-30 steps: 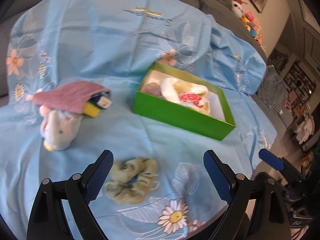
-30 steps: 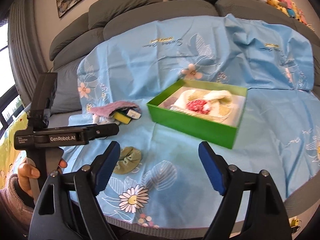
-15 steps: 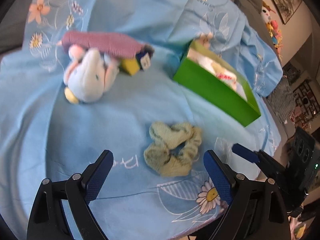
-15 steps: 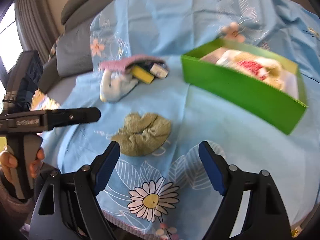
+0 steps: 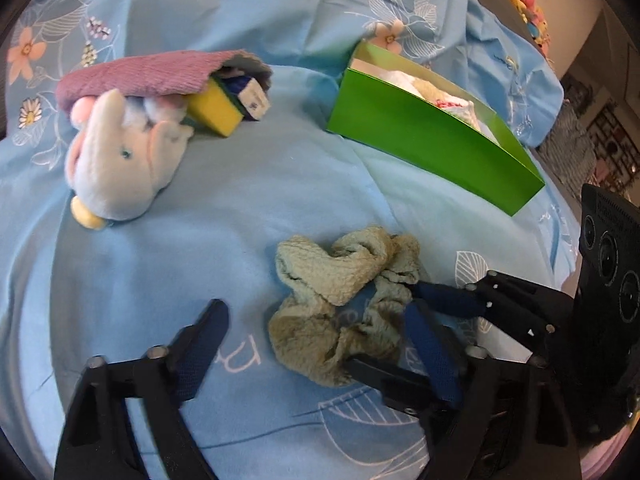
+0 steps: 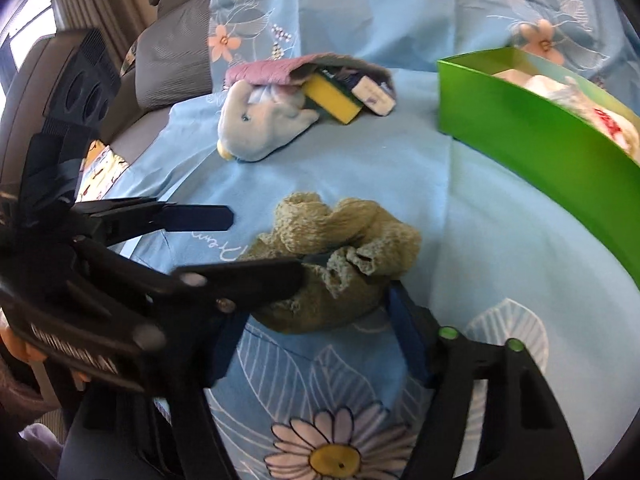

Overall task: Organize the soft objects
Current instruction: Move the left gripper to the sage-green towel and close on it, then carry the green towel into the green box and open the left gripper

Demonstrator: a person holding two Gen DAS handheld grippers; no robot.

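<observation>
A crumpled, pale green scrunchie (image 5: 344, 306) lies on a light blue flowered sheet (image 5: 248, 184), near the front edge. Both grippers crowd around it. The left gripper (image 5: 316, 332) is spread wide, with one blue padded finger to the left of the scrunchie, well apart from it, and the other against its right side. The right gripper (image 6: 316, 328) is also spread wide, its two fingers reaching in on either side of the scrunchie's near end; neither gripper has closed on it. In the left wrist view the right gripper's fingers come in from the right, one tip touching the scrunchie's edge.

Behind and to the right stands a bright green box (image 5: 432, 140), open on top, with pale soft items inside. Behind and to the left lies a pale blue plush toy (image 5: 120, 160) on its side. A pink cloth (image 5: 140, 74) drapes over its top, and just beside it sit a yellow sponge (image 5: 216, 114) and a small blue and white packet (image 5: 250, 94). Grey sofa cushions (image 6: 168, 52) rise behind the sheet.
</observation>
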